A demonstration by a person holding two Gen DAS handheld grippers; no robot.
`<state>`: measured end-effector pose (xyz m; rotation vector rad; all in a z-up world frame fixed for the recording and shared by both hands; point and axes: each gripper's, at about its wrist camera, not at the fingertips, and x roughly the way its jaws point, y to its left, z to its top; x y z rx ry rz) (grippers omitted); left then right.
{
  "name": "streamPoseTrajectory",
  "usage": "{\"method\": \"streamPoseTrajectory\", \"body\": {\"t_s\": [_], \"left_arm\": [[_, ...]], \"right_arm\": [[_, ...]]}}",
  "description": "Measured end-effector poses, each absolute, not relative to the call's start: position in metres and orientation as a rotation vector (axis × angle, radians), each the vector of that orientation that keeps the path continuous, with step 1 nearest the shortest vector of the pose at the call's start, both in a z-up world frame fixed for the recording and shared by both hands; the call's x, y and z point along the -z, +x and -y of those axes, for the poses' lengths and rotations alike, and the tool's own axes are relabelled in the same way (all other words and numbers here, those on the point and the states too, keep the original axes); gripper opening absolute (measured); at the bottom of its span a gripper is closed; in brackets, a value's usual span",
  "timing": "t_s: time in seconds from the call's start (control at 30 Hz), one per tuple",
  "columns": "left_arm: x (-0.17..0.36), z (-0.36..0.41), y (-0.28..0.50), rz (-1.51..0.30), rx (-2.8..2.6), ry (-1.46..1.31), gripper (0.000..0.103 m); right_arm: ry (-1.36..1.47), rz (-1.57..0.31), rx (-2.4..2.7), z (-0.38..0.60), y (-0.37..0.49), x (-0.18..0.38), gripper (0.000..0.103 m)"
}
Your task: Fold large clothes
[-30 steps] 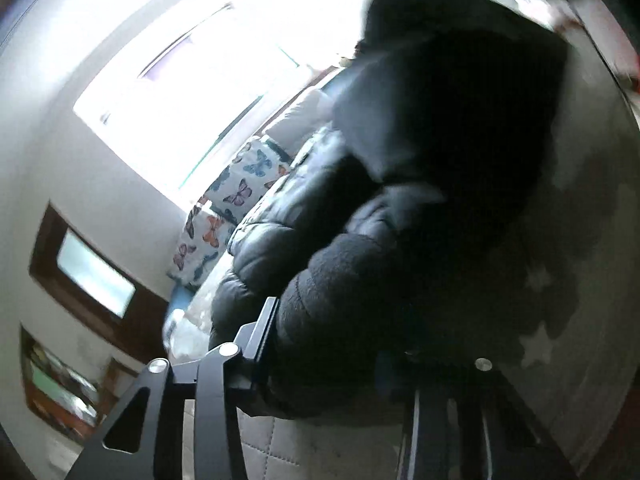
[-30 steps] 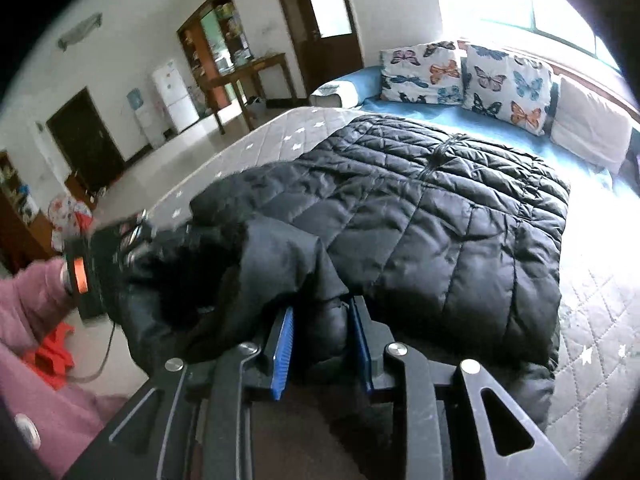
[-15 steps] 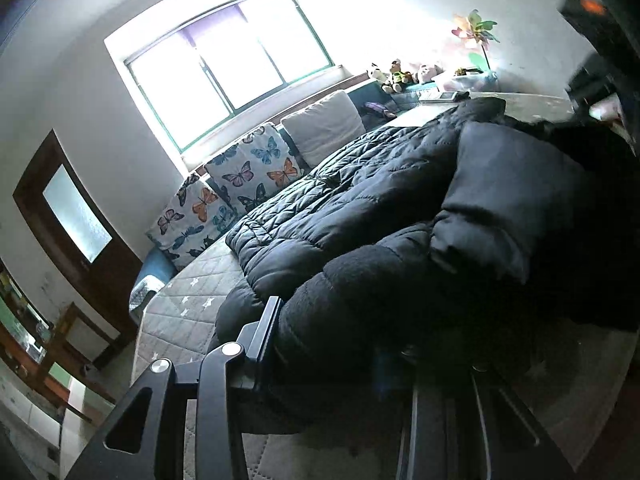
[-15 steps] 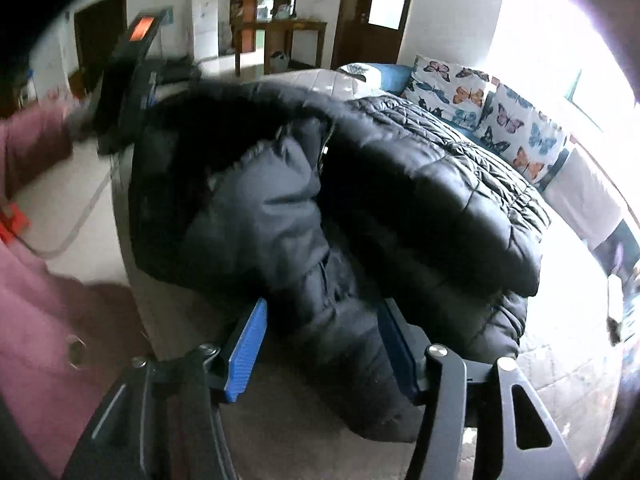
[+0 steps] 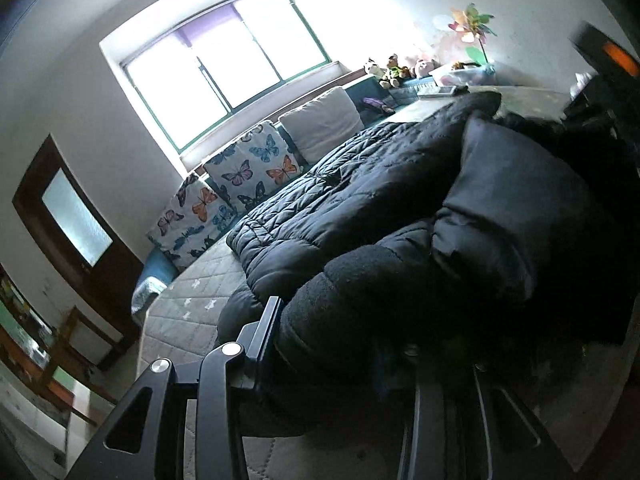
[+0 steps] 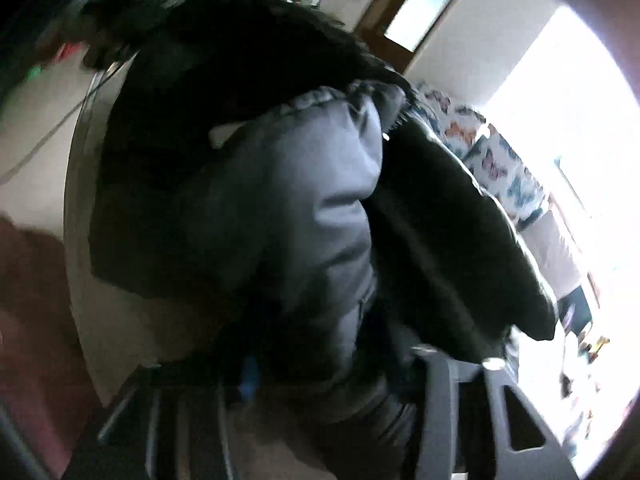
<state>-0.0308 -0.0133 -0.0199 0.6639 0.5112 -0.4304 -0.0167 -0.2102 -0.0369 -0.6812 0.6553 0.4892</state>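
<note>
1. The fold is under way: the black quilted puffer jacket (image 5: 328,196) lies spread on the bed (image 5: 188,308), and its near end, the hood part, is lifted and doubled toward the body.
2. The left gripper (image 5: 332,344) pinches a thick roll of padded jacket edge; its fingers (image 5: 266,328) press into the bulge.
3. The right gripper (image 6: 332,364) has just been closing, with a fold of jacket fabric between its fingers; blur hides whether the pads press it, so I cannot tell if the grip is firm.
4. Next, I judge, both ends must be carried forward together and laid flat on the body, keeping the edge level.
5. The shell is smooth, slightly shiny and stitched in puffy channels; the hood (image 6: 304,208) has a dark furry trim (image 6: 248,44). It looks bulky and springy, likely to unroll.
6. The mattress cover is quilted grey; butterfly pillows (image 5: 256,164) stand at the far side.
</note>
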Motion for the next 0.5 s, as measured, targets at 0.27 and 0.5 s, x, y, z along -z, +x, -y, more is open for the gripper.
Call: {"method": "streamPoseTrajectory", "body": {"t_s": [0.27, 0.5], "left_arm": [[0.033, 0.004, -0.045, -0.494, 0.457, 0.690, 0.037], [0.021, -0.005, -0.077, -0.458, 0.476, 0.614, 0.031]], "right_arm": [[-0.361, -0.669, -0.501, 0.245, -0.008, -0.015, 0.024], [-0.345, -0.657, -0.503, 0.241, -0.022, -0.014, 0.022]]}}
